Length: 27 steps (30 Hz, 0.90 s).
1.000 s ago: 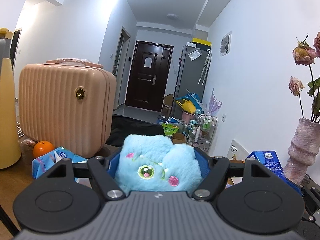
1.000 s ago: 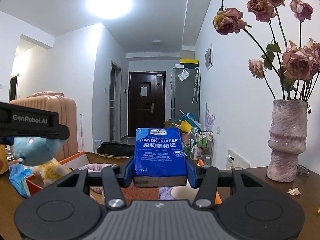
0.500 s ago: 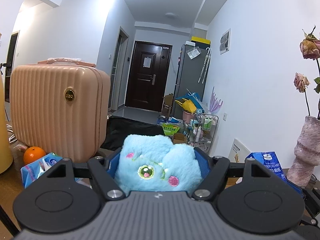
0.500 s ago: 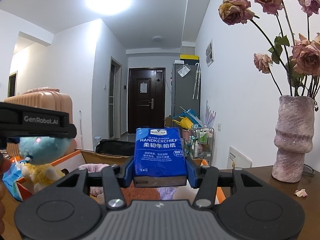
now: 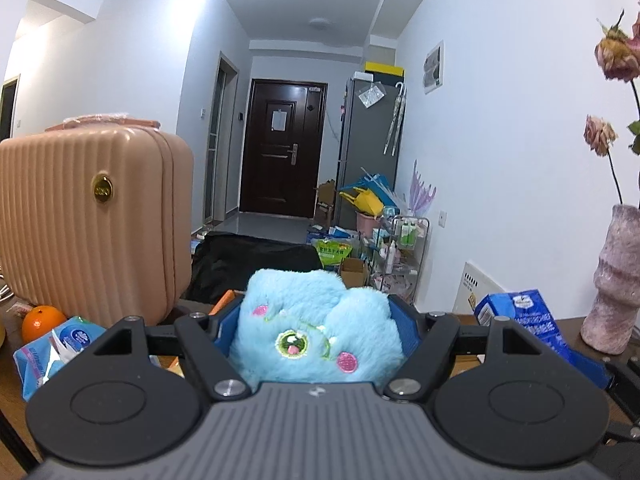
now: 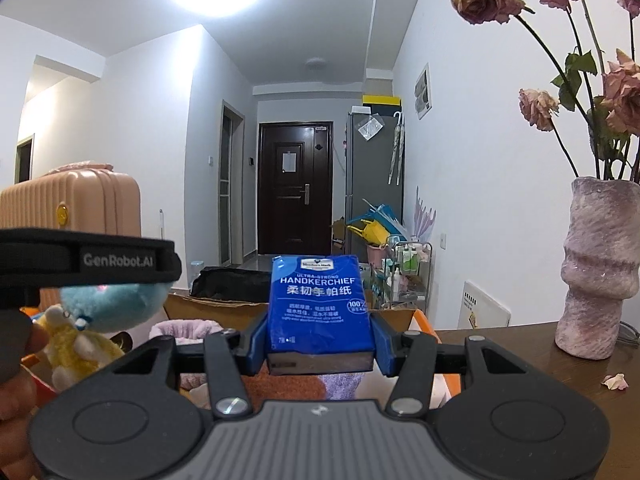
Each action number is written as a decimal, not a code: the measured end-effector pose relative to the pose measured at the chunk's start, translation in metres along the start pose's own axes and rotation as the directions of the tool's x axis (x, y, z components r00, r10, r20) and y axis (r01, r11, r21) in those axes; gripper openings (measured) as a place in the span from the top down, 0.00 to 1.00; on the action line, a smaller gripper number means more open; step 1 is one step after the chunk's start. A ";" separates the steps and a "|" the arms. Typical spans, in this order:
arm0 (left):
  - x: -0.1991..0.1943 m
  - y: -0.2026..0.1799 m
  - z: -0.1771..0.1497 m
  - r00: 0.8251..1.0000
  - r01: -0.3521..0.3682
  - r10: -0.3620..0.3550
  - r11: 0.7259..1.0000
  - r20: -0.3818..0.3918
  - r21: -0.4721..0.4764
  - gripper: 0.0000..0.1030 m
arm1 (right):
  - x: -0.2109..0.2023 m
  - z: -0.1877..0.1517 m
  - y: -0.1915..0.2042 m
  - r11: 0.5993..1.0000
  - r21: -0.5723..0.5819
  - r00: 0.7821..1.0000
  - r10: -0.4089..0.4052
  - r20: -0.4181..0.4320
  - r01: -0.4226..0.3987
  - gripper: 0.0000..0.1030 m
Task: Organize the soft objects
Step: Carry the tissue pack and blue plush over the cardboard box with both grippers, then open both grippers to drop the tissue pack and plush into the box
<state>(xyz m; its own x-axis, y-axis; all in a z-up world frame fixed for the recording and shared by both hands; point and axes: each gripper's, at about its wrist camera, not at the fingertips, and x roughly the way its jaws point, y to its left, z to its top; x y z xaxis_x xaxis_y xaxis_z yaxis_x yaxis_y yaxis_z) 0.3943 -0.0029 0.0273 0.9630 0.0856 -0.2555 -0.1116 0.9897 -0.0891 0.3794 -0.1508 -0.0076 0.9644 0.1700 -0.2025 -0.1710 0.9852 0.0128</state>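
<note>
- Step in hand, as I judge it: both loads are being carried to the box point(image 6: 208, 307), the open cardboard one ahead of the right gripper point(image 6: 320, 350) with soft things already inside.
- The left gripper point(image 5: 316, 344) has its jaws clamped on the plush point(image 5: 316, 320), a fluffy blue toy squeezed between the blue pads.
- The right gripper's jaws are clamped on the tissue pack point(image 6: 320, 304), a blue handkerchief packet held upright, above the near rim of the box.
- In the right view the plush and the left gripper's strap sit left of the box, over its left edge; a yellow toy point(image 6: 70, 344) lies beneath the plush.
- The vase point(image 6: 596, 268) with dried roses stands on the desk point(image 6: 560, 368) right of the box, well apart from both loads.
- Next move, as I judge it: bring each load over the opening, lower it, and part the jaws only once the thing rests inside; the plush will spring back when released.
- Against the earlier frames: both grips are unchanged. In the left view the suitcase point(image 5: 92, 220) has slid left and the orange point(image 5: 42, 322) with it, so that hand has swung towards the box; in the right view the vase has moved right and the strap reaches further in.
</note>
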 end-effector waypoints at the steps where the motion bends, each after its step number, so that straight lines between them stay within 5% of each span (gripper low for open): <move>1: 0.002 0.001 -0.001 1.000 -0.001 0.001 1.000 -0.008 0.000 0.27 | 0.002 0.000 0.000 1.000 -0.001 1.000 -0.003 -0.004 0.003 0.51; 21: 0.002 -0.002 -0.007 1.000 -0.007 0.007 1.000 -0.001 0.027 0.26 | 0.018 -0.009 -0.009 0.999 0.021 0.994 -0.031 -0.106 0.033 0.49; 24: 0.001 0.000 -0.007 1.000 -0.006 0.006 1.000 -0.001 0.009 0.17 | 0.017 -0.008 -0.010 0.999 0.026 0.995 -0.026 -0.097 0.029 0.42; 26: -0.001 0.003 -0.006 1.000 -0.018 0.018 1.000 0.009 -0.009 0.00 | 0.015 -0.008 -0.009 0.999 0.024 0.996 -0.026 -0.089 0.028 0.25; 27: -0.002 0.004 -0.006 1.000 -0.025 0.025 1.000 0.019 -0.018 0.00 | 0.014 -0.009 -0.009 0.999 0.026 0.996 -0.026 -0.085 0.028 0.20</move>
<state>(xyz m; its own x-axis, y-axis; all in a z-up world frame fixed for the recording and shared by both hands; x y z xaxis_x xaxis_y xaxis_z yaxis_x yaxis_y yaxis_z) 0.3901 0.0003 0.0219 0.9643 0.1129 -0.2396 -0.1403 0.9850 -0.1005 0.3929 -0.1579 -0.0190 0.9478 0.1422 -0.2855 -0.1388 0.9898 0.0323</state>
